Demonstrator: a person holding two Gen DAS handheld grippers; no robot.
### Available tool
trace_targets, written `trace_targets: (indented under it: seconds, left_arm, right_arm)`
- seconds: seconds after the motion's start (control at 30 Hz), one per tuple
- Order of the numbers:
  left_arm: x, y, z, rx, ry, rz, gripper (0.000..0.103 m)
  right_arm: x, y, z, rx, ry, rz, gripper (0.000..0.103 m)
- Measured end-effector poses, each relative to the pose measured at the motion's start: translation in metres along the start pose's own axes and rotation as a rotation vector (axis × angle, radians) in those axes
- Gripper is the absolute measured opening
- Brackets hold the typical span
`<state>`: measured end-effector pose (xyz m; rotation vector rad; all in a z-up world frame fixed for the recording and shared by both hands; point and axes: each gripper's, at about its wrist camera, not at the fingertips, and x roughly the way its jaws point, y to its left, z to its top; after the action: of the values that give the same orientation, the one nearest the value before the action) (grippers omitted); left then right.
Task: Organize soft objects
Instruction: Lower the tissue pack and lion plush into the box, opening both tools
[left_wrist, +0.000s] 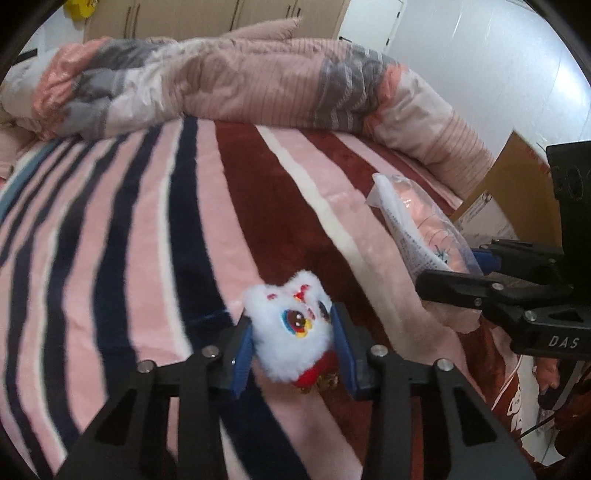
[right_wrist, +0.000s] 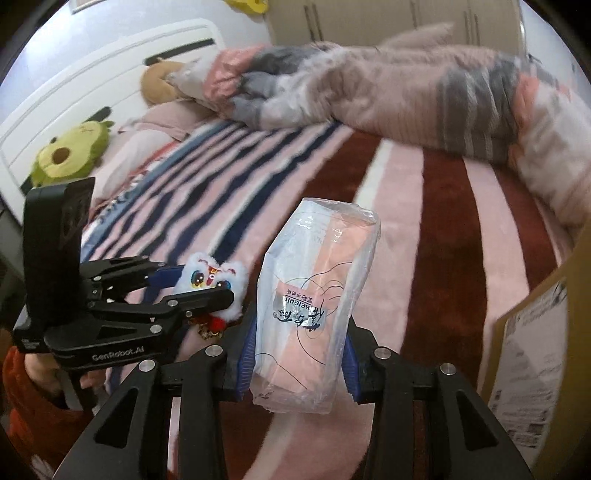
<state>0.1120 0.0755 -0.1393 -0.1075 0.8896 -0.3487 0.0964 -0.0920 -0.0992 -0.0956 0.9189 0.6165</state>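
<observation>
Over striped blanket (left_wrist: 110, 240): one plush lion (left_wrist: 291, 328), one tissue pack (right_wrist: 314, 295), gripper-held

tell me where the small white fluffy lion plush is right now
The small white fluffy lion plush is gripped in the left gripper above the striped blanket, left of the right gripper's plastic-wrapped tissue pack.

Two grippers were present: the left gripper (left_wrist: 293, 341) and the right gripper (right_wrist: 299, 350). Three plush toys showed: one white lion-dance plush (left_wrist: 291, 328), one green avocado plush (right_wrist: 68, 151) and one brown plush (right_wrist: 159, 85), both beyond the striped blanket (right_wrist: 443, 221). One tissue pack (right_wrist: 314, 302), one rumpled quilt (right_wrist: 369, 96), one cardboard box (right_wrist: 532, 350).
</observation>
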Motion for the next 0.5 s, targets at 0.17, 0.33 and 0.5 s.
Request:
trace_targets:
  seconds: [0.17, 0.33, 0.5]
  left_arm:
    - [-0.048, -0.014, 0.017, 0.015, -0.081, 0.018, 0.037]
    - [-0.094, -0.052, 0.042, 0.077, -0.170, 0.019, 0.037]
    - [-0.118, -0.106, 0.065, 0.143, -0.241, -0.024, 0.037]
  right_arm:
    - [-0.048, 0.017, 0.013, -0.060, -0.086, 0.040, 0.035]
    - [-0.111, 0.021, 0.022, -0.128, -0.189, 0.025, 0.035]
    - [-0.168, -0.003, 0.016, -0.122, -0.260, -0.015, 0.035]
